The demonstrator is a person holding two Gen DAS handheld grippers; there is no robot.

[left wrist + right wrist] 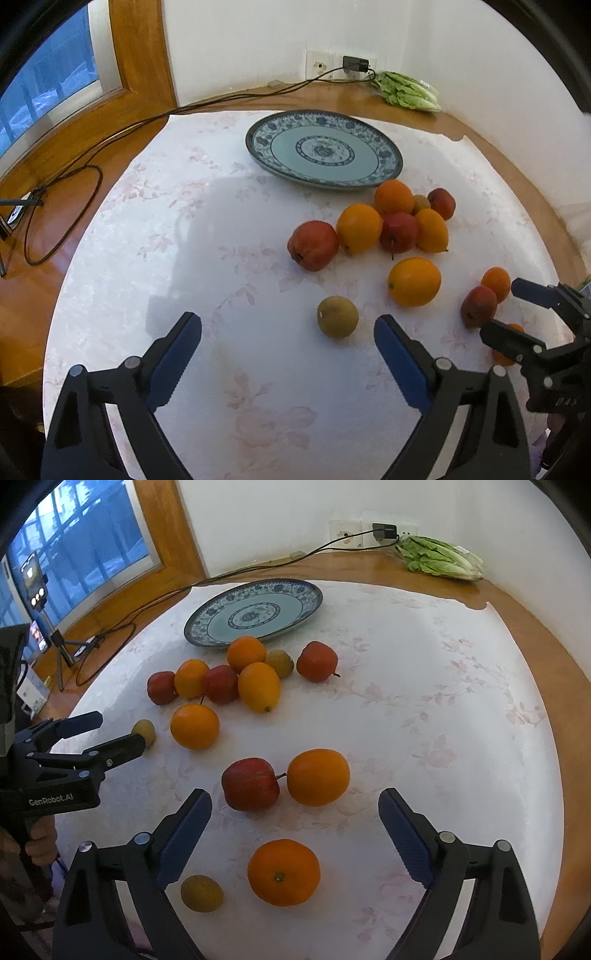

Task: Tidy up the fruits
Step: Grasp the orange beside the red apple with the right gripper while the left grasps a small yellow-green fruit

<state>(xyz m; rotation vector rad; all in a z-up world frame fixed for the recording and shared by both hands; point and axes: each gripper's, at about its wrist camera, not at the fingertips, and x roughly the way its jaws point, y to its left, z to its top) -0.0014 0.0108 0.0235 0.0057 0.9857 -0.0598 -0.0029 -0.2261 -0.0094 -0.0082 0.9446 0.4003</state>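
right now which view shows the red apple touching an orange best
Right wrist view: the apple lies close and unobstructed, its stem against the orange. Left wrist view shows it small at the edge, by the right claw.

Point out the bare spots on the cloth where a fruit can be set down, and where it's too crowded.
Free: the plate, with nothing on it; the cloth left of the red apple toward the cable; the wide stretch right of the far apple in the right wrist view. Crowded: the fruit cluster just in front of the plate, around the lemon-shaped orange fruit.
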